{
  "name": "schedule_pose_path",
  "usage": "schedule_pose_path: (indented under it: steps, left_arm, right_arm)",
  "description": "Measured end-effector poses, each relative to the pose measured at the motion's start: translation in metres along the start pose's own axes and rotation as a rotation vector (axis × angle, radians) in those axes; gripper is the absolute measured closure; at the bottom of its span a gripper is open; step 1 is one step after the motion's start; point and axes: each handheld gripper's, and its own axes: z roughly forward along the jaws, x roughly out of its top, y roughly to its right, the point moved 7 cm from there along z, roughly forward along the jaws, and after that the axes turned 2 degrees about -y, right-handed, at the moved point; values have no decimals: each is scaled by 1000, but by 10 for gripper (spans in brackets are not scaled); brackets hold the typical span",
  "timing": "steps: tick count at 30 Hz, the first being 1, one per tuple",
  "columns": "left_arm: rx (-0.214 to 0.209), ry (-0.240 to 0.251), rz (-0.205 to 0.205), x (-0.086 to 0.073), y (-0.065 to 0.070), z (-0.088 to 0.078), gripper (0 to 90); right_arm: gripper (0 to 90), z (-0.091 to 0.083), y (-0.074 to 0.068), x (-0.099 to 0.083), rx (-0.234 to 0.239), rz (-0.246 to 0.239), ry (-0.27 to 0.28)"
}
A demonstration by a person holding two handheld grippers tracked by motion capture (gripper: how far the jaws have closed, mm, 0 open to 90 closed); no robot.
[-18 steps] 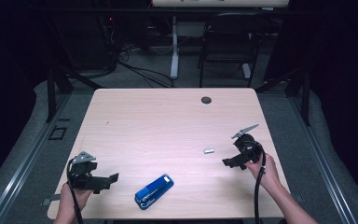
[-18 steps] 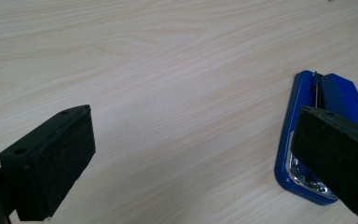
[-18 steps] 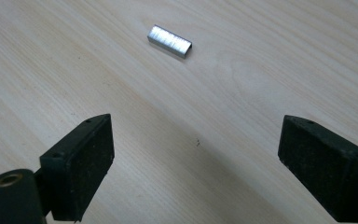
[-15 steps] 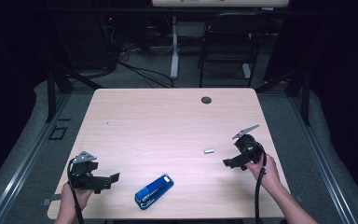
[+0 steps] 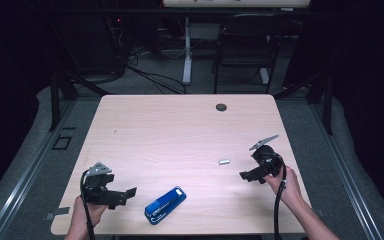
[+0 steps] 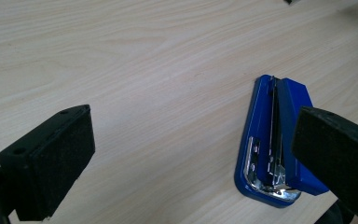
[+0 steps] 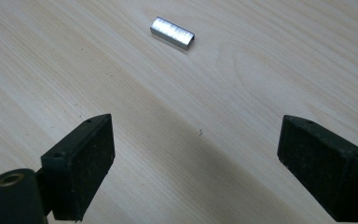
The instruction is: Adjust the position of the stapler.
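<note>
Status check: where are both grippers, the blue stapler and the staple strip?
Left gripper open, beside blue stapler, not touching. Right gripper open, facing staple strip, short of it. Nothing between either and its target.

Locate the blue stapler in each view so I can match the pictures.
High view: the blue stapler lies near the table's front edge, between the two grippers, closer to the left gripper.
Left gripper view: lower right, partly behind the right-hand jaw.
Right gripper view: not in it; a strip of staples lies ahead.
Shared landmark: the pale wooden table.
</note>
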Motion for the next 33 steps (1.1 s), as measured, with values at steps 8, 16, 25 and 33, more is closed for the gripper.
schedule_pose_path:
  steps: [8,16,25,33]
  left_arm:
    - [-36,-24,35,-1,16,6,0]
    - [-76,-86,100,-5,37,18,0]
    - [-101,-207,228,-18,56,34,198]
    - [-138,-257,272,-24,62,39,324]
  right_arm:
    - [107,1,0,0,-1,0,-10]
    - [108,2,1,-1,1,2,-23]
    - [110,2,2,-3,1,13,-18]
    - [112,4,3,-3,0,30,-18]
